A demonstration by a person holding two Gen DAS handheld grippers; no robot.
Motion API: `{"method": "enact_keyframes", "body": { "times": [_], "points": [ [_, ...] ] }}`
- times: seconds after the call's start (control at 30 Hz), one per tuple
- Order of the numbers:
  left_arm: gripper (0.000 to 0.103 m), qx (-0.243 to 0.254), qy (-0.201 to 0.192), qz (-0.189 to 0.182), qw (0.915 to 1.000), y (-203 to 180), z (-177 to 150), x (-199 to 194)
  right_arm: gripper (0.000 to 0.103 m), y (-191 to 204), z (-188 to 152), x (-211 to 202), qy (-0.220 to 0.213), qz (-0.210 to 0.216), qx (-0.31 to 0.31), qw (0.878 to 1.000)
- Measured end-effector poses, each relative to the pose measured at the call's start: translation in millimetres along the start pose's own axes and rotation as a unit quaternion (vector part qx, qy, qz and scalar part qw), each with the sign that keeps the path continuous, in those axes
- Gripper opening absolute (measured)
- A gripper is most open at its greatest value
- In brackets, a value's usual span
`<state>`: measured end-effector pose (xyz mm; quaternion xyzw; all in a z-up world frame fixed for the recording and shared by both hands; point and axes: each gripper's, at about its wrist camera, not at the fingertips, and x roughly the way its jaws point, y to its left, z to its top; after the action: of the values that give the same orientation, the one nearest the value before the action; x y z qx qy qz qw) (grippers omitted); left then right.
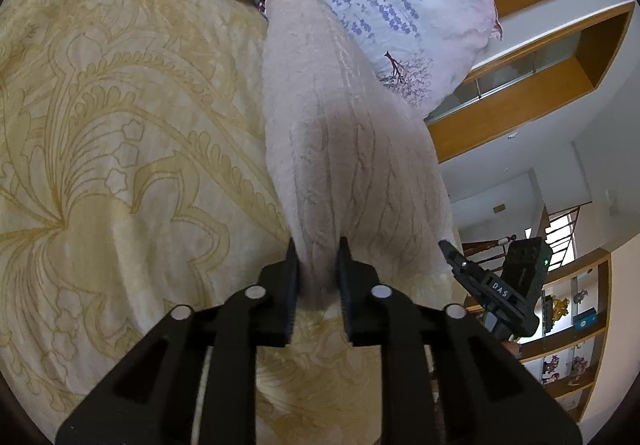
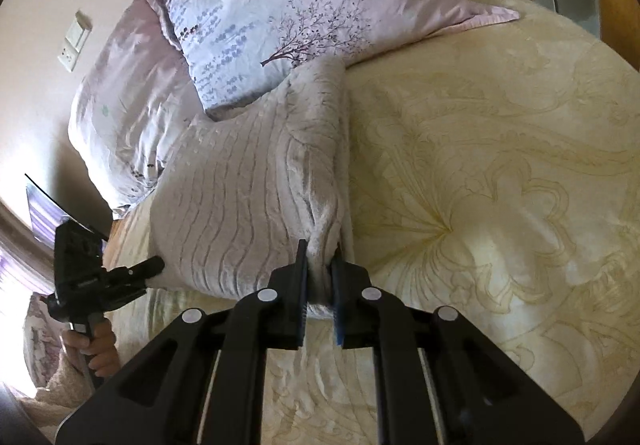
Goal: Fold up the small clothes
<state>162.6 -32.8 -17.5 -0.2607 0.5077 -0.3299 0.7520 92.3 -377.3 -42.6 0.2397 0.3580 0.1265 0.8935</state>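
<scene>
A cream-white fluffy garment (image 1: 340, 149) with wavy ribs lies stretched over the yellow patterned bedspread (image 1: 120, 133). My left gripper (image 1: 318, 257) is shut on one near corner of it. My right gripper (image 2: 320, 259) is shut on the other near corner of the garment (image 2: 248, 181), where the fabric bunches into a fold. Each gripper shows in the other's view: the right gripper (image 1: 460, 257) at the garment's right edge, the left gripper (image 2: 154, 267) at its left edge. The garment's far end reaches the pillows.
Lavender floral pillows (image 2: 280, 1) lie at the head of the bed, touching the garment's far end. The bedspread (image 2: 500, 165) spreads wide to the side. Wooden shelves (image 1: 576, 333) and a wooden headboard frame (image 1: 532, 93) stand beyond the bed.
</scene>
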Motion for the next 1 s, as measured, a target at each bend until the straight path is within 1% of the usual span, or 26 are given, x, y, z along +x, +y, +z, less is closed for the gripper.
{"method": "enact_keyframes", "body": {
  "times": [0.03,0.07,0.1,0.13,0.17,0.23,0.3,0.4,0.5,0.53,0.57,0.6,0.63,0.67,0.73,0.77,0.8,0.83,0.9,0.93,0.97,1.0],
  "points": [
    [0.027,-0.002,0.004,-0.002,1.0000,0,1,-1,0.017,0,5,-4,0.000,0.002,0.002,1.000],
    [0.031,-0.009,0.006,-0.006,0.9999,1,3,-4,0.031,0,8,-7,-0.005,-0.001,0.003,1.000],
    [0.046,-0.013,0.006,-0.010,0.9998,2,6,-7,0.041,1,14,-13,-0.017,-0.003,0.004,1.000],
    [0.061,-0.021,-0.001,-0.013,0.9997,2,12,-11,0.055,1,20,-16,-0.027,-0.003,0.007,1.000],
    [0.065,-0.025,-0.010,-0.010,0.9996,3,18,-14,0.057,1,30,-18,-0.035,0.001,0.011,0.999],
    [0.072,-0.030,-0.020,-0.004,0.9993,4,31,-16,0.057,-1,49,-12,-0.040,0.006,0.023,0.999],
    [0.075,-0.035,-0.027,0.000,0.9990,5,49,-12,0.057,-4,73,3,-0.038,0.008,0.039,0.999],
    [0.076,-0.036,-0.027,0.018,0.9988,4,69,1,0.057,-11,96,30,-0.024,0.013,0.066,0.997],
    [0.076,-0.047,-0.019,0.025,0.9984,7,79,16,0.057,-17,110,57,-0.008,0.004,0.087,0.996],
    [0.076,-0.050,-0.017,0.024,0.9983,8,80,18,0.052,-16,111,62,-0.007,0.002,0.085,0.996],
    [0.077,-0.052,-0.015,0.021,0.9983,8,81,21,0.030,-13,112,68,-0.004,0.006,0.076,0.997],
    [0.077,-0.051,-0.014,0.019,0.9984,7,81,23,0.016,-8,112,71,-0.003,0.012,0.062,0.998],
    [0.077,-0.048,-0.013,0.019,0.9986,6,81,25,0.011,-4,112,69,-0.012,0.011,0.051,0.999],
    [0.077,-0.043,-0.013,0.019,0.9988,4,81,27,0.010,7,111,59,-0.044,0.006,0.022,0.999],
    [0.077,-0.038,-0.013,0.020,0.9990,1,81,29,0.009,18,111,44,-0.088,0.006,-0.010,0.996],
    [0.077,-0.036,-0.012,0.019,0.9991,1,81,30,0.009,22,110,34,-0.114,0.000,-0.021,0.993],
    [0.077,-0.035,-0.010,0.018,0.9992,0,81,32,0.009,23,110,29,-0.126,-0.014,-0.023,0.992],
    [0.077,-0.032,-0.009,0.017,0.9993,-2,81,34,0.009,20,110,31,-0.125,-0.038,-0.021,0.991],
    [0.077,-0.025,-0.006,0.016,0.9995,-4,80,37,0.009,10,112,48,-0.097,-0.086,-0.014,0.991],
    [0.077,-0.023,-0.005,0.017,0.9996,-6,80,39,0.009,6,113,57,-0.081,-0.102,-0.011,0.991],
    [0.077,-0.020,-0.006,0.018,0.9996,-7,79,40,0.009,-1,111,73,-0.053,-0.116,-0.002,0.992],
    [0.077,-0.019,-0.007,0.018,0.9996,-8,78,41,0.009,-3,110,79,-0.042,-0.115,0.003,0.992]
  ]
}}
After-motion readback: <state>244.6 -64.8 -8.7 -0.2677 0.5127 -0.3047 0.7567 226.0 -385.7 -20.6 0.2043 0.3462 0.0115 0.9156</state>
